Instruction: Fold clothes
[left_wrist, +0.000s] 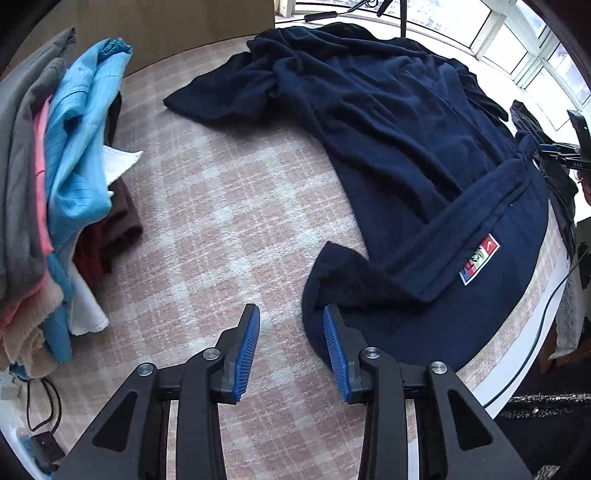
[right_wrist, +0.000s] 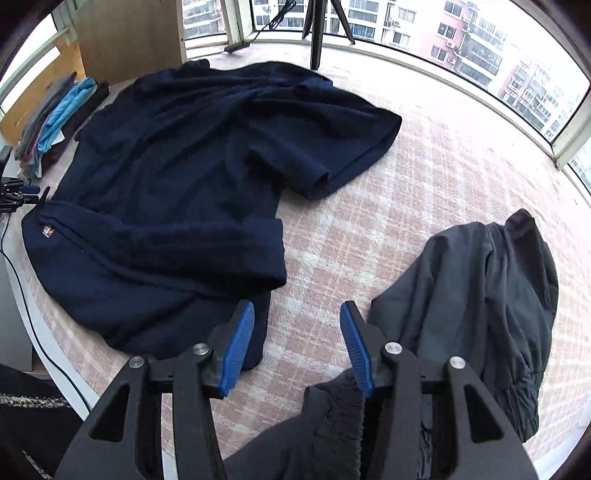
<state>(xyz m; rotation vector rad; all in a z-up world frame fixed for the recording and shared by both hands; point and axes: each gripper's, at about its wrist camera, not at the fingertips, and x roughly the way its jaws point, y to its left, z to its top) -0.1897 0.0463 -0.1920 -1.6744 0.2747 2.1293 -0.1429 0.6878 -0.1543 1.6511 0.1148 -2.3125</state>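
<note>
The navy shirt (left_wrist: 417, 155) lies spread on the counter (left_wrist: 221, 206), which wears a pink-and-white checked cloth. One sleeve reaches out toward the far left in the left wrist view; a band of the shirt is folded across its near part, and a small coloured label (left_wrist: 479, 259) shows near the right edge.

The left tool (left_wrist: 291, 354) points down at the counter with its blue pads apart and nothing between them; its right pad sits over the shirt's near edge, its left pad over bare cloth. The right tool (right_wrist: 297, 345) is likewise open and holds nothing, with checked cloth showing in the gap. Its left pad stands over the shirt's near corner, and its right pad is beside a dark grey garment (right_wrist: 480, 306) heaped at the near right.

At the counter's left side a stack (left_wrist: 55, 184) of folded clothes rests: grey, pink, light blue, white and maroon layers. Windows run along the far side, and a tripod (right_wrist: 317, 33) stands beyond the shirt.
</note>
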